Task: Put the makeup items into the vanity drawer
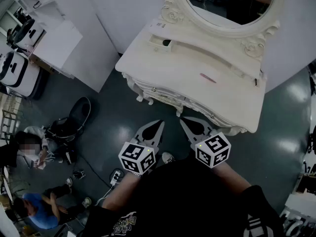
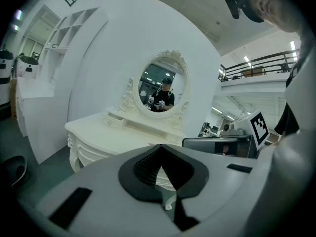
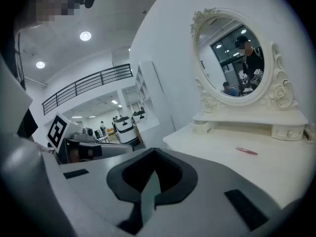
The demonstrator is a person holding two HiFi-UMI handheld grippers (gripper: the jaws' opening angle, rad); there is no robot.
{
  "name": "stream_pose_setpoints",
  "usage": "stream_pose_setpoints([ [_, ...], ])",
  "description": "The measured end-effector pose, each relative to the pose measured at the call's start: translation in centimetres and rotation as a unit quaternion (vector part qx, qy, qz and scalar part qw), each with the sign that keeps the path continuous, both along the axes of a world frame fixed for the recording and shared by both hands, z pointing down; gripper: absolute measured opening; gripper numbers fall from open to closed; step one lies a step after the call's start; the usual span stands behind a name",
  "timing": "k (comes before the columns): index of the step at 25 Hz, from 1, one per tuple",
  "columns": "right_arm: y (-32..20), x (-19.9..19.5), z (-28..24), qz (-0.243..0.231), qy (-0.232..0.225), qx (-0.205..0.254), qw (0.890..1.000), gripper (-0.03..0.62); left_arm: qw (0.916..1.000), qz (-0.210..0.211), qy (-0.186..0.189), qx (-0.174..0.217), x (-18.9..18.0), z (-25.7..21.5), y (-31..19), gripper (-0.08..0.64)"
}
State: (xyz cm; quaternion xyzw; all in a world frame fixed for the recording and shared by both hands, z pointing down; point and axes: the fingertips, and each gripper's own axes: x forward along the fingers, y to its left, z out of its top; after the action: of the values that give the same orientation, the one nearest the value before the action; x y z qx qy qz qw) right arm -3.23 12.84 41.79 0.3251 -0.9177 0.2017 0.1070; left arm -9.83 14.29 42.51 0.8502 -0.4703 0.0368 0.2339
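Observation:
A white vanity table [image 1: 168, 70] with an oval mirror [image 1: 232, 14] stands in front of me. On its top lies a slim pink makeup item [image 1: 207, 78], which shows again as a slim pink makeup item [image 3: 246, 151]. A small dark item [image 1: 255, 82] rests near the right end. A little upper drawer [image 1: 161, 42] at the left stands open. My left gripper [image 1: 161, 123] and right gripper [image 1: 182, 119] hover side by side over the floor, short of the table's front edge. Both are shut with nothing in them: left gripper [image 2: 160, 147], right gripper [image 3: 154, 153].
Two people [image 1: 29, 149] sit on the dark floor at the left beside a black bag [image 1: 74, 120], cables and a power strip [image 1: 116, 177]. White shelving [image 1: 54, 43] and wheeled machines [image 1: 12, 68] stand at the far left. A white wall panel [image 1: 123, 4] backs the vanity.

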Motion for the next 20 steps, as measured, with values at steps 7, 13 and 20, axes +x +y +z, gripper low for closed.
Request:
stream_pose_setpoints([
  [7,0.14,-0.22,-0.03,-0.003,-0.011,-0.001,1.0,0.029,1.0,-0.004,0.0,0.0,-0.24,0.16,0.27,0.0],
  [13,0.29,-0.44,-0.26,-0.009,-0.012,0.004,1.0,0.029,1.0,-0.002,0.0,0.001,-0.23,0.22,0.55,0.0],
  [20,0.51,0.1,-0.1,-0.004,-0.013,-0.005,1.0,0.029,1.0,0.004,0.001,-0.003,0.2,0.27,0.73,0.0],
])
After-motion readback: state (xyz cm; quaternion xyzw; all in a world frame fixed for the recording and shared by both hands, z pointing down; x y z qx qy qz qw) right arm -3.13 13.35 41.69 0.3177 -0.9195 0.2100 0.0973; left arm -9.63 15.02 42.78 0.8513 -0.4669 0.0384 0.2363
